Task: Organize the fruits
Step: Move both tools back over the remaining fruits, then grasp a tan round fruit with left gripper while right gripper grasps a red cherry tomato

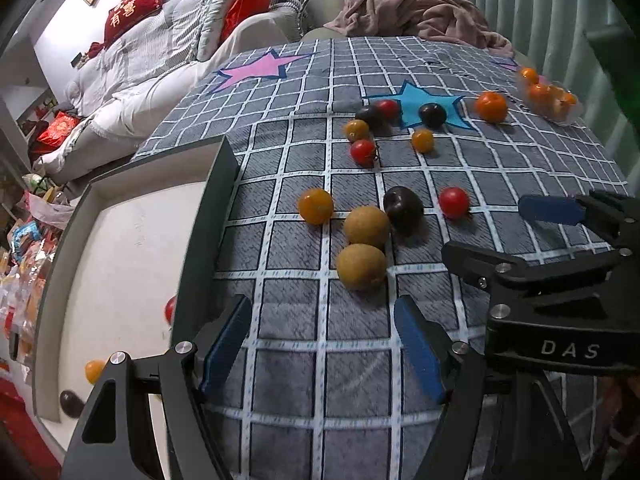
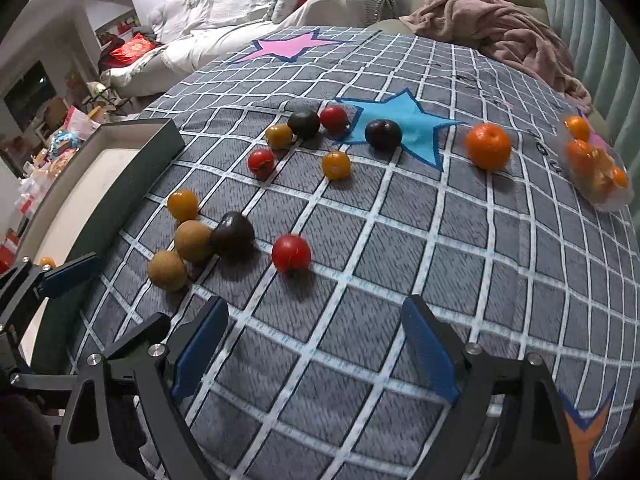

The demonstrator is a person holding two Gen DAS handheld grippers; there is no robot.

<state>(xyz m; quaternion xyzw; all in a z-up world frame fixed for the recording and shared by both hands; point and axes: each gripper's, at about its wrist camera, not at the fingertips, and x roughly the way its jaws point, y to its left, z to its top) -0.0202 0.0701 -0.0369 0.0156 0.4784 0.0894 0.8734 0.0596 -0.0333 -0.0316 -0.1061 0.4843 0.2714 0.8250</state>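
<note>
The left gripper (image 1: 320, 340) and right gripper (image 2: 316, 344) hang spread and empty over scattered fruit on the checked cloth (image 2: 360, 264); next, likely closing on the nearest longan (image 1: 361, 267) for the tray (image 1: 208, 208) at left.

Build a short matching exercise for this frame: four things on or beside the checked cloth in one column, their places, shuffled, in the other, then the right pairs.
Things:
1. large orange
2. dark plum
3. two brown longans
4. box

Places:
A. on the blue star
B. beside the near dark plum
C. left edge of the cloth, fruit inside
D. between the blue star and the clear bag of oranges

Pairs: 1-D, 2-A, 3-B, 4-C
</note>
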